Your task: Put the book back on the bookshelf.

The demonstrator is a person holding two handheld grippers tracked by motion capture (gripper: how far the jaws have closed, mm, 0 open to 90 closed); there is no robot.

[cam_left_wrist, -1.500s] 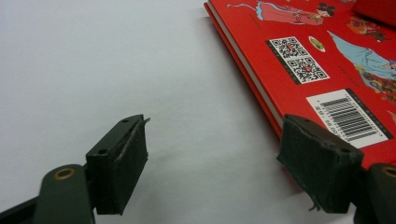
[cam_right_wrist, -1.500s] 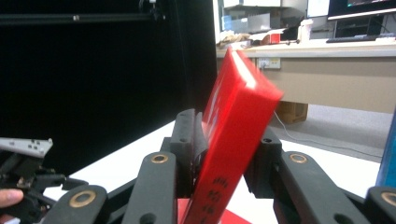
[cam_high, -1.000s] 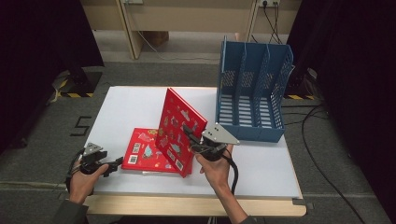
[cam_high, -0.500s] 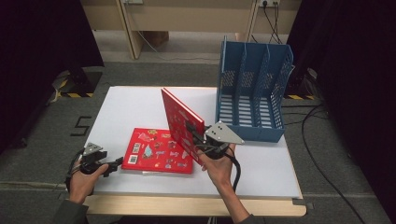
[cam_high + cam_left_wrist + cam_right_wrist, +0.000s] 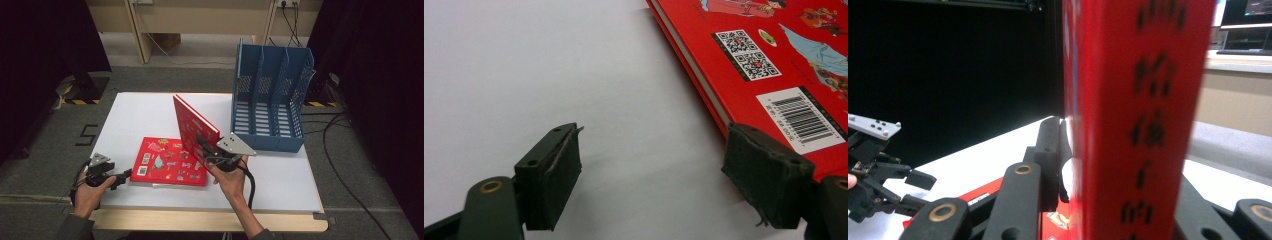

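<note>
Dark curtains and a grey carpet surround a white table (image 5: pixel 150 115), whose near edge carries a wooden strip. Largest on it is the blue file rack (image 5: pixel 270 95), standing at the far right corner with three upright slots open toward the person. Next in size, one red book (image 5: pixel 192 127) stands tilted on edge near the middle of the table, its lower corner over a second red book (image 5: pixel 167 162) that lies flat by the near edge, back cover and barcode (image 5: pixel 801 117) facing up.

Smaller again, the right gripper (image 5: pixel 212 150) pinches the upright book near its lower end; in the right gripper view the black jaws sit tight against both covers with the red spine (image 5: pixel 1138 120) between them, and they have just been opening slightly while the book stays clamped. The left gripper (image 5: pixel 122 176) rests at the near left edge, jaws spread wide with only bare table between them, just beside the flat book's corner.

My judgement: the grip is low on a tall, heavy book, so it may pivot or slip if swung toward the rack, and a loosening pinch would drop it onto the flat book.

Spine lettering is blurred, and the rack's floor behind its front lip is hard to see.
</note>
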